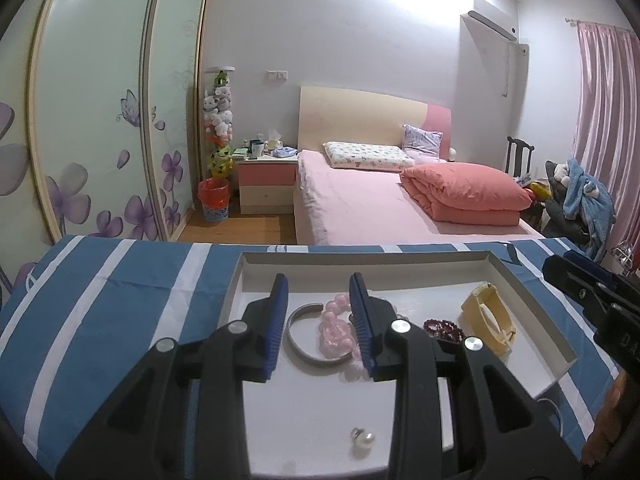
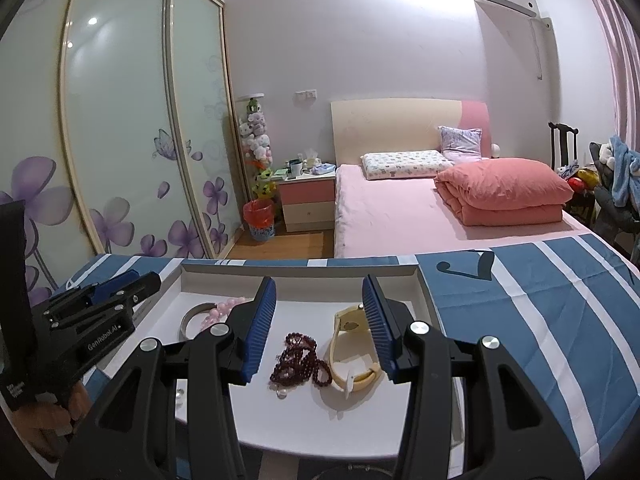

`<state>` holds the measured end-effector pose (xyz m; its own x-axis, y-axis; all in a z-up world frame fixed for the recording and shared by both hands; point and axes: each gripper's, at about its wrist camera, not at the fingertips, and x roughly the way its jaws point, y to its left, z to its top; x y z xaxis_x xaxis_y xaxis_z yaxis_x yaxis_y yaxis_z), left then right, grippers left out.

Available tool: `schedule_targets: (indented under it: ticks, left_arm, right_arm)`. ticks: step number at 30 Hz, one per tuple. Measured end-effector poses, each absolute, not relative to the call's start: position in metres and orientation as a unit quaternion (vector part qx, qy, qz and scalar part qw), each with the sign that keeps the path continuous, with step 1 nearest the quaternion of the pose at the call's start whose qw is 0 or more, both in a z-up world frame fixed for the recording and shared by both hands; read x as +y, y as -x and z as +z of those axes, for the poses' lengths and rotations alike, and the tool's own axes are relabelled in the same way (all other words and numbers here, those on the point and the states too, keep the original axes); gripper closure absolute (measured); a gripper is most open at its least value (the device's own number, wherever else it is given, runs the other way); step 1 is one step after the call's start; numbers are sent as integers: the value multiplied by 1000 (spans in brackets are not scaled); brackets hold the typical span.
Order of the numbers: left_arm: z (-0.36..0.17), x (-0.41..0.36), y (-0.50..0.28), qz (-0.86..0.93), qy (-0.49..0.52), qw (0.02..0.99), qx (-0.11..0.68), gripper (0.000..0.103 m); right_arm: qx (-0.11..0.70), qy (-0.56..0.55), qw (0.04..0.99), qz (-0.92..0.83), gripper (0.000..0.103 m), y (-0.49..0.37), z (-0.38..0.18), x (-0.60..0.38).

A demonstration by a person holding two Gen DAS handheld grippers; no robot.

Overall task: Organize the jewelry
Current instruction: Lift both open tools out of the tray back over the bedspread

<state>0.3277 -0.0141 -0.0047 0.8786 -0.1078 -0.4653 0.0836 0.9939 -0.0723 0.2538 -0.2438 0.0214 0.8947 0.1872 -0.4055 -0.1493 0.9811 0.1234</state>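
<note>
Above a white tray (image 1: 404,266) near the desk's far edge, both hand-held grippers, left (image 1: 319,300) and right (image 2: 319,304), are hovering released over bracelets (image 2: 298,360).

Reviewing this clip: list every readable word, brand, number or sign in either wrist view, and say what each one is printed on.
"GenRobot.AI": white print on the black body of the left gripper, seen from the right wrist view.
"DA": white letters, cut off by the picture's edge, on the black right gripper in the left wrist view.
White print on the black block at the left edge of the right wrist view: too blurred to read.
Black musical-note sign on the blue-and-white striped cloth.
</note>
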Motion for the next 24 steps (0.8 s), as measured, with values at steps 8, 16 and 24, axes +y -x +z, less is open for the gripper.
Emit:
schedule_targets:
  ticks: [8,16,24]
  left_arm:
    - [-3,6,-272,-60,31,966,250,48]
    - [-16,24,-222,-71,38,957,279,26]
    - [-28,26,-203,-76,35,948,306,18]
  right_arm:
    - [295,-14,951,86,56,-212,-4,-260]
    - [378,-11,922,84,38,-184,-38,-271]
    - [425,6,903,64,26,-192,-55,-263]
